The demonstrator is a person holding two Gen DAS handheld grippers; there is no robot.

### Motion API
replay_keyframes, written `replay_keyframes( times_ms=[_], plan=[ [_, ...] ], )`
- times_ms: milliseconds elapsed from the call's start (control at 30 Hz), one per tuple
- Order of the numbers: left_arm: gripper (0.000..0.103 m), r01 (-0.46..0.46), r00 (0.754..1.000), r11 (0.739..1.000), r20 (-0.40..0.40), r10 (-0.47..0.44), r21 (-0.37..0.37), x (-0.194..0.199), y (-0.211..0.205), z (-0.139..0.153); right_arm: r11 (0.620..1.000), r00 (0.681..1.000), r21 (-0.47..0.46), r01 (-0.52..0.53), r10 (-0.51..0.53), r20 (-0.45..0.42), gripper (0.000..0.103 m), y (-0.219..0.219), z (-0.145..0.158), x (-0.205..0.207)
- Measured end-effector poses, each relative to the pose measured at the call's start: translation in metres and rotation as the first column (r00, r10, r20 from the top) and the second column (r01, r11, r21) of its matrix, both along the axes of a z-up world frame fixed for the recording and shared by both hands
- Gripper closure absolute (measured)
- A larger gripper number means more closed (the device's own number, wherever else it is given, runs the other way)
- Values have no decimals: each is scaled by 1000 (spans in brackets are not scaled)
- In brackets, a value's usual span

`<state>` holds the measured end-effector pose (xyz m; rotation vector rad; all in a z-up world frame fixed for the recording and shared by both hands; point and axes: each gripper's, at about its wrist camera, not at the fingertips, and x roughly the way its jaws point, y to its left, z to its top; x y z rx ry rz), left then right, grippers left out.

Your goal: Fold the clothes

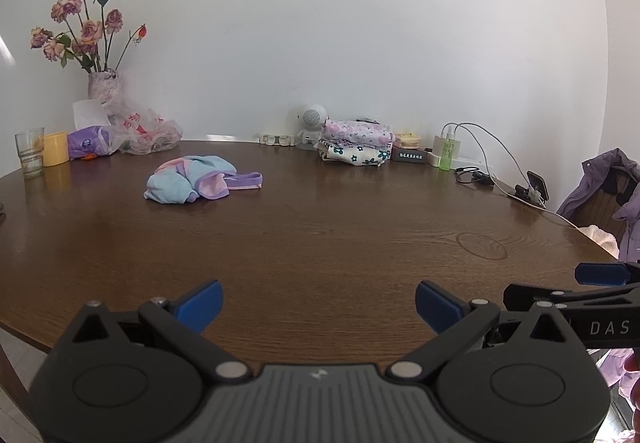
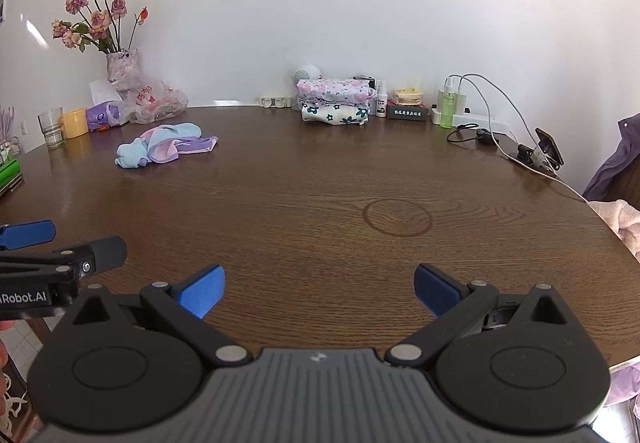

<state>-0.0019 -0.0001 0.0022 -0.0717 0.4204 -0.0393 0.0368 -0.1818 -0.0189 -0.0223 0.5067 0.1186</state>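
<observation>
Both grippers, left and right, hovered side by side over the near edge of the table, jaws spread wide and empty. A crumpled garment lay far left; folded clothes were stacked by the wall.

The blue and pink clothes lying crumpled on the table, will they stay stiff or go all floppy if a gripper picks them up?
Probably floppy: the blue and pink clothes lie in a soft, crumpled heap with a purple band trailing out, so parts would likely dangle. They look thin and light. On the smooth table they would probably slide or bunch when pushed.
</observation>
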Motion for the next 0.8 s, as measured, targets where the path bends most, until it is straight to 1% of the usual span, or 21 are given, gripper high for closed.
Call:
replay_keyframes(
  times_ms=[233,800],
  plan=[
    [0,1,1000,1000,2,-1,2,-1,1,-6,1000,1000,-1,-3,3,2,0,1,-2,-1],
    [0,1,1000,1000,-6,-1,-1,1,0,-5,1000,1000,3,2,-2,-3,0,0,-4,-2]
  ],
)
